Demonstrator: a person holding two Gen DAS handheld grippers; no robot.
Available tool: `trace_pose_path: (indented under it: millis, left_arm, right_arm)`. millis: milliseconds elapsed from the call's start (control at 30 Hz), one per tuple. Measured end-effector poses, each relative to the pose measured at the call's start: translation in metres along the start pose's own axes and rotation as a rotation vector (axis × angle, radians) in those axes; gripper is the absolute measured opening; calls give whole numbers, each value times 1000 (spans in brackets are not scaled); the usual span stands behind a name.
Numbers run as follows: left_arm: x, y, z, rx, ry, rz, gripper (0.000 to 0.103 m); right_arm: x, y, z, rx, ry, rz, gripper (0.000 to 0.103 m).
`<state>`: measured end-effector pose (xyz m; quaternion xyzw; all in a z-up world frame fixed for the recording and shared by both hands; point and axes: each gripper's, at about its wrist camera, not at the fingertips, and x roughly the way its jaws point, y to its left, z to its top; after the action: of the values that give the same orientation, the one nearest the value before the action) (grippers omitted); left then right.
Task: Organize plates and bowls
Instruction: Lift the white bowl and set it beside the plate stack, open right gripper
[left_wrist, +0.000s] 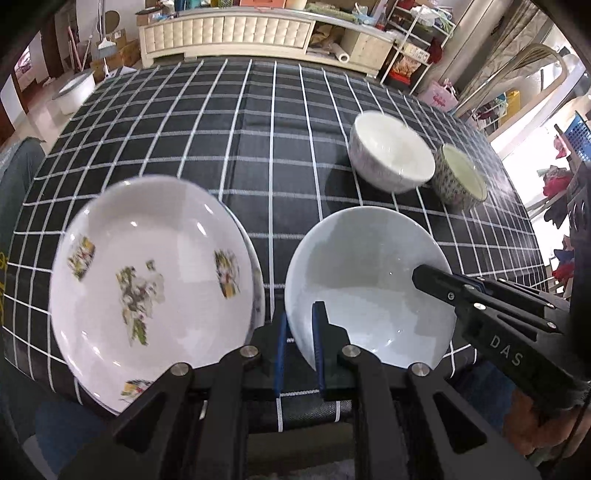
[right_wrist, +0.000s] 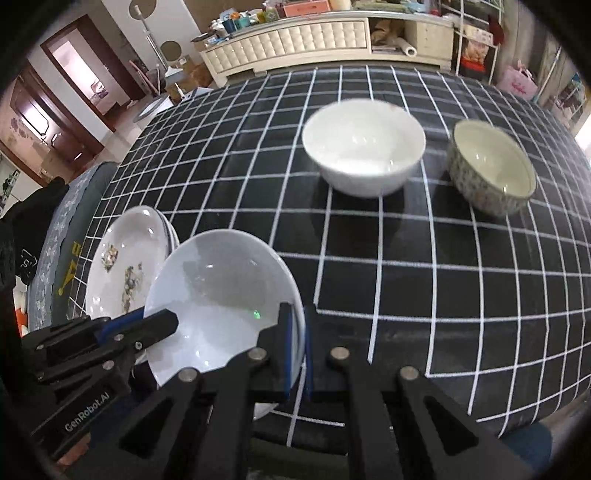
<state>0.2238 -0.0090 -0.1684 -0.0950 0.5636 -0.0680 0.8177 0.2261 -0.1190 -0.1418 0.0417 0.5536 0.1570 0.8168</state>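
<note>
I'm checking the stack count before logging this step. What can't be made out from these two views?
- Plates under the flowered plate: only rim slivers show in both views; the top plate hides their number.
- Plain plate, held by both grippers: its underside faces away, so whether it rests on the tablecloth is unclear.
- White bowl: motion-blurred.

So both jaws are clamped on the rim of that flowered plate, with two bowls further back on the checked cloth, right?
Not quite: both grippers clamp the plain pale plate, clearest in the left wrist view. The flowered plate lies beside it, ungripped. The two bowls do sit further back on the checked cloth.
</note>
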Motion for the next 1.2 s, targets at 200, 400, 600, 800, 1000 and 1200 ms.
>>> trace_pose_path:
  millis: [200, 400, 600, 800, 1000, 1200]
  left_arm:
    - [14, -9, -5, 24, 5, 16, 11]
    - [27, -12, -4, 23, 27, 1, 11]
    - [29, -14, 0, 34, 16, 2, 11]
    - [28, -10, 0, 25, 14, -14, 11]
    - [11, -4, 4, 9, -24, -9, 11]
    - [-18, -3, 7, 17, -77, 0, 13]
  right_arm:
    - [11, -14, -10, 27, 21, 5, 8]
    - [14, -26, -11, 40, 31, -1, 8]
    - [17, -31, -10, 48, 33, 5, 8]
    - [12, -33, -11, 38, 37, 8, 9]
    - [-4, -25, -8, -23, -15, -36, 9]
    - [-35, -24, -3, -20, -84, -71, 15]
